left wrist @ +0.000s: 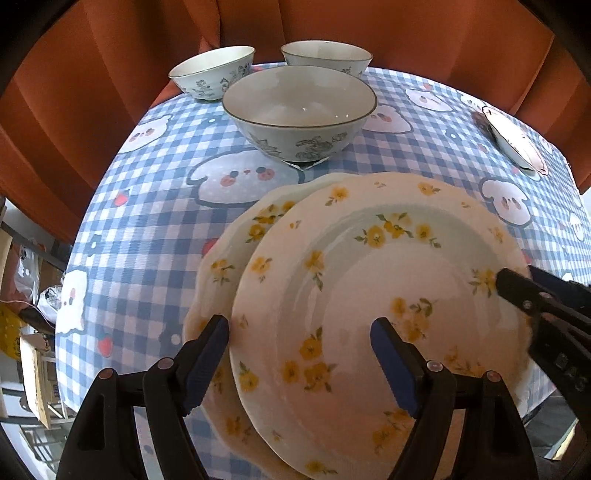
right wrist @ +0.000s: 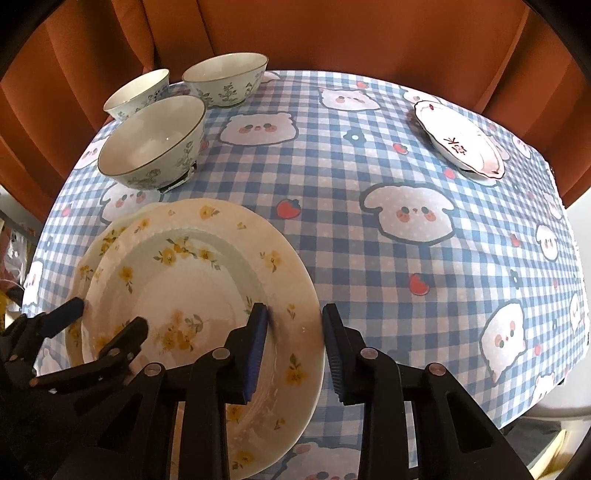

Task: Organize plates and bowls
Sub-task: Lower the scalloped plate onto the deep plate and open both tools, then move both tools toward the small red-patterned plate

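Observation:
Two cream plates with yellow flowers lie stacked on the checked tablecloth. The top plate sits shifted to the right over the lower plate. My left gripper is open and straddles the top plate's left rim, one finger outside the edge and one over the well. My right gripper has the opposite rim between its pads, which touch it from inside and outside. Three floral bowls stand beyond: a large one and two smaller ones.
A small scalloped plate with red markings lies at the far right of the table. Rust-coloured curtain folds hang behind the table's far edge. The table drops off at the left, with boxes and clutter below.

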`<action>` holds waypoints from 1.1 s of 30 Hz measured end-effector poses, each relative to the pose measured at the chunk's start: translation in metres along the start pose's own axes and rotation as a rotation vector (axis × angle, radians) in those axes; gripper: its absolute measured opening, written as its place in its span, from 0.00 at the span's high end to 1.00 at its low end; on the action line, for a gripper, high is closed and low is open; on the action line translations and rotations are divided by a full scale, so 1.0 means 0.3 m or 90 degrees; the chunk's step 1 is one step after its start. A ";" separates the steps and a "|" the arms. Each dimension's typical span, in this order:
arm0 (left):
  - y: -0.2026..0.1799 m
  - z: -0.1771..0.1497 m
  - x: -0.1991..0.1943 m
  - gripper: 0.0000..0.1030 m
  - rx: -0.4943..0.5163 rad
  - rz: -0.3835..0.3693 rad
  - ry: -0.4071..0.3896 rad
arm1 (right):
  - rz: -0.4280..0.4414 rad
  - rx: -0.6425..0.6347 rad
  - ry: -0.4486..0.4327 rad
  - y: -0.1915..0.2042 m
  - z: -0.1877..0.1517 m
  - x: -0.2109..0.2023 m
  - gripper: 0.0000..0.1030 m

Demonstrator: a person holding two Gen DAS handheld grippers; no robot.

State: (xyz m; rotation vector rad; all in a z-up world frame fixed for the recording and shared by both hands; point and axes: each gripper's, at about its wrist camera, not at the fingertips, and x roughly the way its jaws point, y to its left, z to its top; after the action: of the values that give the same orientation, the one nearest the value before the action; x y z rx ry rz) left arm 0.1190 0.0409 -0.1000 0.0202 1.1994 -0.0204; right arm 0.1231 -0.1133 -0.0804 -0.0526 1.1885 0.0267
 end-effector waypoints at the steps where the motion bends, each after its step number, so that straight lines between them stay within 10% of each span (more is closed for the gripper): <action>1: 0.004 -0.002 -0.004 0.22 0.000 0.002 -0.002 | 0.004 0.002 0.004 0.005 -0.002 0.007 0.67; 29: -0.036 0.008 -0.089 0.22 0.066 -0.026 -0.016 | 0.034 0.039 -0.004 0.029 -0.034 -0.025 0.63; 33: -0.081 0.030 -0.111 0.22 0.073 -0.028 -0.037 | 0.044 0.055 -0.022 -0.018 -0.019 -0.059 0.44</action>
State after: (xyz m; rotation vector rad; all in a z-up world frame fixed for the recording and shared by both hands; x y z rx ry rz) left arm 0.1146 0.0165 -0.0660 0.0937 1.1397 -0.1280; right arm 0.1115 -0.1190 -0.0658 0.0640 1.1556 0.0374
